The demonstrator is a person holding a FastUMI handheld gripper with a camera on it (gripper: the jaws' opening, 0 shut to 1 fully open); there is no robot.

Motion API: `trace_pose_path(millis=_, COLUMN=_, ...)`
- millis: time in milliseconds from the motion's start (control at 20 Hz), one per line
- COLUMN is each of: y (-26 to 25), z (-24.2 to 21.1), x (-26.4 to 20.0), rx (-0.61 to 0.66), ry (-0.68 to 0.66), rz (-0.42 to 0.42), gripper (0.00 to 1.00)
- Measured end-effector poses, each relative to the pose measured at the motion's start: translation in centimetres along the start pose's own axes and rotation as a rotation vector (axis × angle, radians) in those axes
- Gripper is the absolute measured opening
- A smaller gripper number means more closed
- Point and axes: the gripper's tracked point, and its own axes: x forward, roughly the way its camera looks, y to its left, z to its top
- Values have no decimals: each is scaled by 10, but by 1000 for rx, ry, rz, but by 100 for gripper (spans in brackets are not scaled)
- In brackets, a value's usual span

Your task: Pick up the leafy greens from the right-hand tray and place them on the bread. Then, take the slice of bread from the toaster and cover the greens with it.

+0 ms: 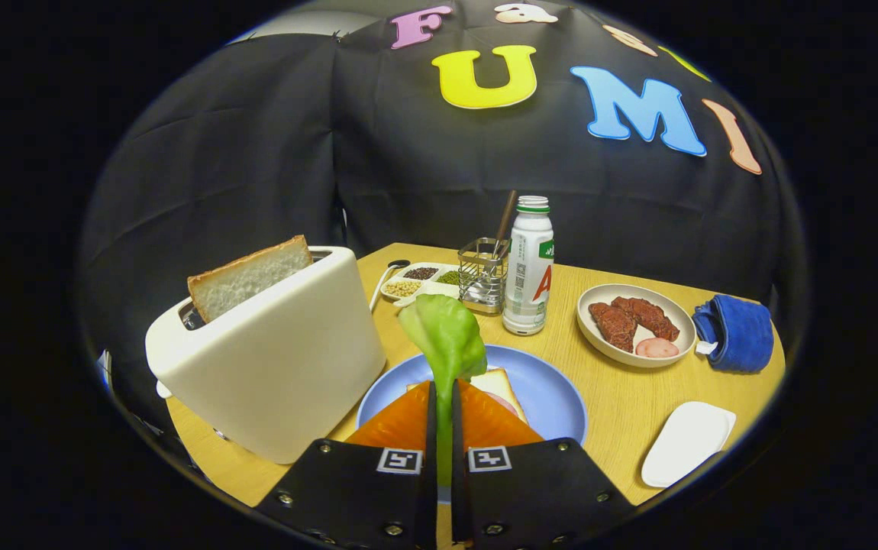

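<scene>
Leafy greens [445, 336] stand up from between the fingers of the gripper [444, 397], which is nearly closed and pinches the leaf by its lower stalk end. In the gripper view the leaf hangs over the blue plate [546, 389], where a slice of bread [497, 382] lies just ahead of the fingers. Light, soft and floppy by the look of it, the leaf suits a gentle hold low on the stalk. Another bread slice [248, 276] stands in the toaster [271, 359] beside the plate.
</scene>
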Motion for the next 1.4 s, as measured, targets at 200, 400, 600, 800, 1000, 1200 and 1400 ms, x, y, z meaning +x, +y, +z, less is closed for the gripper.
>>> trace_pose_path(millis=200, y=-3, z=-5, x=1, rx=-19, ry=10, rz=-5, gripper=15)
trace_pose_path(millis=400, y=-15, z=0, x=-8, rx=-71, ry=-18, rz=-63, gripper=53)
trace_pose_path(millis=600, y=-10, z=12, x=-21, rx=-111, ry=-71, rz=-80, gripper=55)
trace_pose_path(millis=800, y=-4, z=22, x=-36, rx=-107, ry=-140, rz=-100, gripper=56)
trace_pose_path(millis=1000, y=6, z=28, x=-57, rx=-40, ry=-278, rz=-137, gripper=55)
trace_pose_path(millis=1200, y=21, z=29, x=-72, rx=-9, ry=-321, rz=-159, gripper=55)
trace_pose_path(millis=1400, y=43, z=38, x=-81, rx=47, ry=-352, rz=-178, gripper=55)
